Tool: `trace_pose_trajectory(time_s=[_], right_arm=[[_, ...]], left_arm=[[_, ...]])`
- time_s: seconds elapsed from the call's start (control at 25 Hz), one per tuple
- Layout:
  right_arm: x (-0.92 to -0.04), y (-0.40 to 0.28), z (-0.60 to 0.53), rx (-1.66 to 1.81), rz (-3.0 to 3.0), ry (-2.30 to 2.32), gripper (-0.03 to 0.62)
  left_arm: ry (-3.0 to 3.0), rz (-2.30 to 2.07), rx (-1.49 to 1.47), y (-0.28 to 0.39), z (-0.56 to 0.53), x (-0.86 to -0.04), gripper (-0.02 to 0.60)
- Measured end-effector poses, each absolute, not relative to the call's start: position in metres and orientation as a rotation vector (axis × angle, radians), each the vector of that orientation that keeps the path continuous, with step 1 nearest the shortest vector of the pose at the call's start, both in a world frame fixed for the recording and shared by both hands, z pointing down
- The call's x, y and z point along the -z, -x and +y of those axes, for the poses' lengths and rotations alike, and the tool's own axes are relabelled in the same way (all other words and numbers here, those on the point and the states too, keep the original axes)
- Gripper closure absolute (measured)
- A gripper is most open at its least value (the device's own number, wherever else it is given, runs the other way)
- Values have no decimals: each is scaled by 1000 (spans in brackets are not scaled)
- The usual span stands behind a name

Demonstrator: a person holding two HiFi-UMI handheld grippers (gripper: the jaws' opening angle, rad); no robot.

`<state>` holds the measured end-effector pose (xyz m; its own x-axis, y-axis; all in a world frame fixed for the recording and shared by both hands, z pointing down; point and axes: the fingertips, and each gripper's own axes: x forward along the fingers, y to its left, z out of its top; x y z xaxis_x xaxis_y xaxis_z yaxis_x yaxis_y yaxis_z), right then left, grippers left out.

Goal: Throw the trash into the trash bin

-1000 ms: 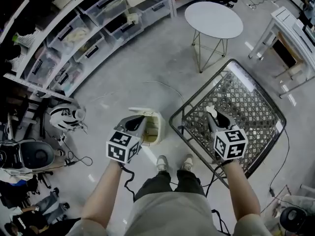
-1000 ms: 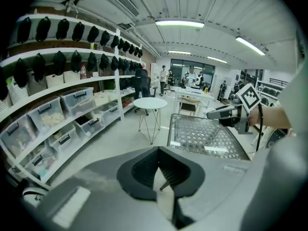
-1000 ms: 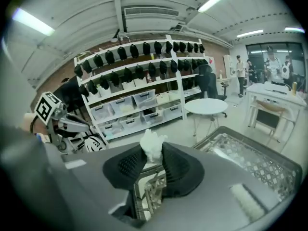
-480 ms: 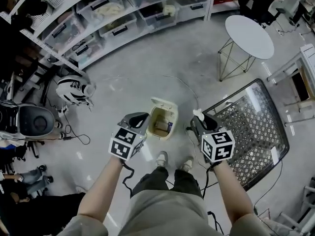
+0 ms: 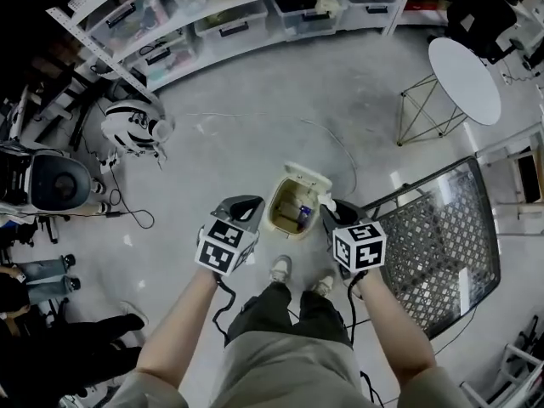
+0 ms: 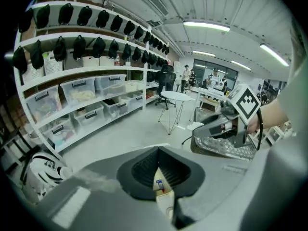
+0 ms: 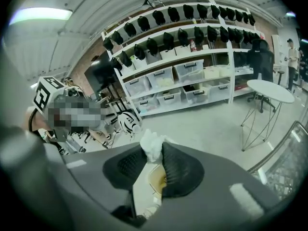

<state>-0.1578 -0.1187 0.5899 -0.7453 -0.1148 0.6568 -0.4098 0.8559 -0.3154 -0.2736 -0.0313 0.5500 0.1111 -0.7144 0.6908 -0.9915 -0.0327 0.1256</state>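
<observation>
Lengthwise, the tissue sticks out past the right gripper.

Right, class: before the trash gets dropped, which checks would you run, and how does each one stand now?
1. Lid raised: ok. The trash bin stands open, lid tipped back.
2. Trash gripped: ok. The right hand-held gripper is shut on the crumpled white paper.
3. Paper over the opening: cannot tell. It hangs near the bin's right rim.
4. Left hand-held gripper out of the way: ok. It is shut, empty, left of the bin.
5. Room inside: ok. Only a few items lie at the bottom.
</observation>
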Motion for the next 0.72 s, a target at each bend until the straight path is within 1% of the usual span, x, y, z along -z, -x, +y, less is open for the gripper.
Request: trace_pose_trajectory(time_s=[0.2, 0.4, 0.72], right_arm=[[-663, 182, -99, -562, -2286, -314, 496], [-712, 195, -86, -593, -2206, -318, 496], [-809, 193, -78, -639, -2057, -318, 496]], left_arm=[[-1747, -1635, -586, 291, -17, -614, 578], [-1683, -1584, -583, 300, 0, -662, 578], [-1635, -1511, -622, 309, 8, -742, 578]])
